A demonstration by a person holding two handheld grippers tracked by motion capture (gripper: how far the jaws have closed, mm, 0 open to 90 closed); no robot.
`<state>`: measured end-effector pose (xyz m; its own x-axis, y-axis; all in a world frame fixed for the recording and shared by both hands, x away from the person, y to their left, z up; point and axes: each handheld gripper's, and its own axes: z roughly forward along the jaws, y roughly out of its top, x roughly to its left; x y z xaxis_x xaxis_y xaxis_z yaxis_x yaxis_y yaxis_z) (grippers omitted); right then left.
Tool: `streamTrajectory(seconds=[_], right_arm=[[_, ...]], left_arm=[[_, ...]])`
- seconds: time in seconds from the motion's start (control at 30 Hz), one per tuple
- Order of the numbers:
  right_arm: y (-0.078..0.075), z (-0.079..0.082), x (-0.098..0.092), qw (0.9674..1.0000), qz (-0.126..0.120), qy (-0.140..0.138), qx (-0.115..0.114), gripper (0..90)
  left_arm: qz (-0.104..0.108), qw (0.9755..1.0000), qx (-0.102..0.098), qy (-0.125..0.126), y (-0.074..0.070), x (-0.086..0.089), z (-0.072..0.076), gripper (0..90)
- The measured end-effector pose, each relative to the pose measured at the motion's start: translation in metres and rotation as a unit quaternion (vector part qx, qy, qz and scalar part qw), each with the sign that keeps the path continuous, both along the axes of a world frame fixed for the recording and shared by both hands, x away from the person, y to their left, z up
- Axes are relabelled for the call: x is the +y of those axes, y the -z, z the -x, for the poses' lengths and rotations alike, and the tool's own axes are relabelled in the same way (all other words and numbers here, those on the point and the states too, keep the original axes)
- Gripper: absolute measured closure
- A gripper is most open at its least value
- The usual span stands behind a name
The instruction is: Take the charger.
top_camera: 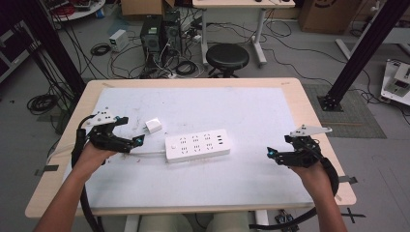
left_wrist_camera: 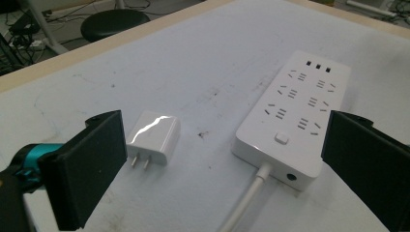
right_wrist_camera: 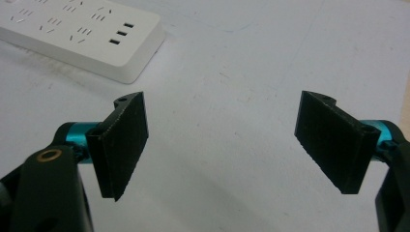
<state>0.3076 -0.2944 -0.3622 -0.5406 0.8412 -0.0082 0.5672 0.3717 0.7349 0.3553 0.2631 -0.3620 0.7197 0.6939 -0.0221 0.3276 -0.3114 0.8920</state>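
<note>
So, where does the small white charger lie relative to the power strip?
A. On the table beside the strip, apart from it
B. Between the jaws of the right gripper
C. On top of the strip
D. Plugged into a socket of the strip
A: the charger lies flat on the table, its prongs bare, with a gap to the power strip.

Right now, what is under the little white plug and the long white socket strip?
The plug and the socket strip both lie flat on a pale mat that covers the wooden table. The mat right beneath them is hidden by their bodies.
</note>
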Motion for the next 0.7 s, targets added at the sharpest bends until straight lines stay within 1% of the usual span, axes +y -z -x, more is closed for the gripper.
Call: streamTrajectory(seconds=[0.1,0.13,0.17,0.27,0.3,0.33,0.4,0.47,0.53,0.57,0.63,0.67,0.7], right_arm=[[-0.001,-0.003,0.002,1.0000,0.000,-0.001,-0.001,19.8],[-0.002,-0.003,0.003,1.0000,0.000,-0.001,0.001,19.8],[-0.002,-0.004,0.004,1.0000,0.002,-0.004,0.000,19.8],[-0.003,-0.006,0.006,1.0000,0.003,-0.007,0.001,19.8],[-0.004,-0.006,0.006,0.9999,0.005,-0.009,0.000,19.8],[-0.004,-0.007,0.006,1.0000,0.004,-0.006,0.003,19.8],[-0.005,-0.007,0.006,1.0000,0.006,-0.006,0.005,19.8],[-0.005,-0.008,0.006,0.9999,0.006,-0.008,0.005,19.8],[-0.006,-0.008,0.006,0.9999,0.008,-0.009,0.006,19.8],[-0.006,-0.008,0.006,0.9999,0.009,-0.009,0.007,19.8],[-0.006,-0.009,0.006,0.9999,0.009,-0.008,0.008,19.8],[-0.006,-0.009,0.005,0.9999,0.011,-0.009,0.008,19.8],[-0.007,-0.009,0.005,0.9999,0.011,-0.008,0.009,19.8]], left_arm=[[0.002,0.9999,-0.009,0.006,-0.005,-0.002,-0.009,2.4],[0.001,0.9999,-0.013,0.005,-0.007,-0.003,-0.013,2.4],[-0.006,0.9998,-0.016,0.006,-0.008,-0.004,-0.016,2.4],[-0.011,0.9996,-0.025,0.009,-0.010,-0.006,-0.025,2.4],[-0.008,0.9994,-0.031,0.013,-0.009,-0.007,-0.028,2.4],[-0.005,0.9994,-0.031,0.015,-0.008,-0.007,-0.030,2.4],[-0.010,0.9995,-0.023,0.018,-0.002,-0.008,-0.036,2.4],[-0.021,0.9995,-0.012,0.020,0.003,-0.008,-0.042,2.4],[-0.027,0.9995,-0.003,0.020,0.008,-0.008,-0.047,2.4],[-0.024,0.9996,0.003,0.018,0.010,-0.008,-0.049,2.4],[-0.022,0.9995,0.010,0.018,0.012,-0.009,-0.054,2.4],[-0.021,0.9995,0.017,0.019,0.012,-0.009,-0.055,2.4],[-0.027,0.9992,0.022,0.021,0.009,-0.009,-0.057,2.4]])
